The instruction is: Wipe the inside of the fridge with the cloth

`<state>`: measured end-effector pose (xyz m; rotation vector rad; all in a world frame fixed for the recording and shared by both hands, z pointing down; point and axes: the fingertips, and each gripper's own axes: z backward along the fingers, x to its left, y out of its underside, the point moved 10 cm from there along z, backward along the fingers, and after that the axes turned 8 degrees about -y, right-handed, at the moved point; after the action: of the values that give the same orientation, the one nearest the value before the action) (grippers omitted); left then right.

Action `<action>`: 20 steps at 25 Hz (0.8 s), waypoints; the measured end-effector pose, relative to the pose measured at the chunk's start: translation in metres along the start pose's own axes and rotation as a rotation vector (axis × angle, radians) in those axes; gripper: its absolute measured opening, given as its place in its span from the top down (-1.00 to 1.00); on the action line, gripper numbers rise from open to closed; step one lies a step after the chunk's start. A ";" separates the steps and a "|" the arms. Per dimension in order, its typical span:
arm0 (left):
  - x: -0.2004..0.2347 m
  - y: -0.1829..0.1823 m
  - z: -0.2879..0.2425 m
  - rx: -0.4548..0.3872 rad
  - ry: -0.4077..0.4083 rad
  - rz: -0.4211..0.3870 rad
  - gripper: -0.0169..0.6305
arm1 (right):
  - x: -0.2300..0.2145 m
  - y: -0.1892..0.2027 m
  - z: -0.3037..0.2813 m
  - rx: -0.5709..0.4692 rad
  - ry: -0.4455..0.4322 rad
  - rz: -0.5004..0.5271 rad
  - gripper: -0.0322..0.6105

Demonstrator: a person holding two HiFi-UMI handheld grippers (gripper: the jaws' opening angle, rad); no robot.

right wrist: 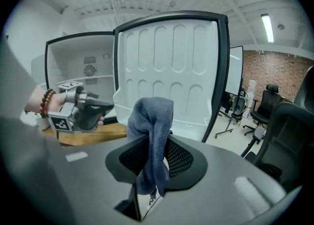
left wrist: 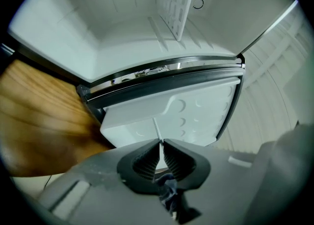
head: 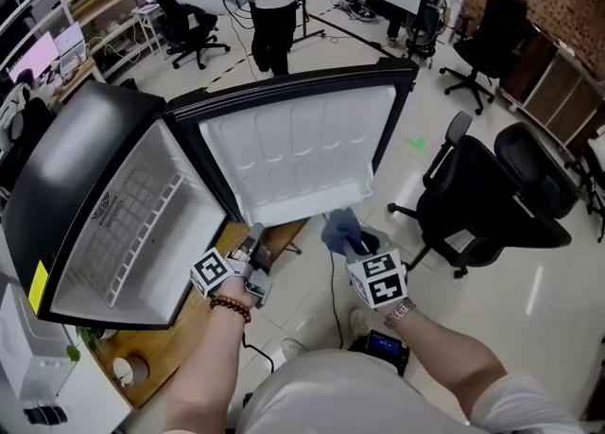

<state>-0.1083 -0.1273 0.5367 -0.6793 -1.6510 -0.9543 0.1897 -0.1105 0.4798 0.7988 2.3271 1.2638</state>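
Now | right gripper (right wrist: 156,139) fingers (right wrist: 180,158) clamped on cloth (right wrist: 151,113) | left gripper (left wrist: 160,144) fingers (left wrist: 146,161) together | fridge (head: 90,163) yellow label (head: 38,287) unreadable

Fridge (head: 104,224) on counter (head: 184,333), L; door (head: 298,153) swung R. Nr door: left gripper (head: 255,235), w/ cloth (head: 338,227) in right gripper (head: 352,248) jaws to its R.

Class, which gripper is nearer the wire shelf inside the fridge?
Left. The left gripper is just right of the wire shelf; the right gripper, gripping the cloth, is farther right.

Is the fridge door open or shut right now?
Open. The fridge door is swung wide with its white inner liner showing, and the wire shelf inside is exposed.
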 end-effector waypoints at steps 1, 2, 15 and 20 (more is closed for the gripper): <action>0.006 0.001 -0.001 0.000 -0.022 -0.003 0.87 | 0.003 -0.004 0.003 -0.012 -0.015 0.009 0.62; 0.011 0.001 -0.002 -0.002 -0.039 -0.007 0.87 | 0.005 -0.008 0.006 -0.023 -0.026 0.020 0.62; 0.031 -0.007 -0.019 -0.029 -0.183 -0.019 0.87 | 0.036 -0.049 0.012 -0.133 -0.095 0.051 0.62; 0.028 -0.007 -0.020 -0.022 -0.201 -0.035 0.81 | 0.048 -0.061 0.009 -0.157 -0.119 0.062 0.62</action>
<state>-0.1117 -0.1488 0.5640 -0.7844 -1.8354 -0.9551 0.1392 -0.1005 0.4202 0.8733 2.0960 1.3671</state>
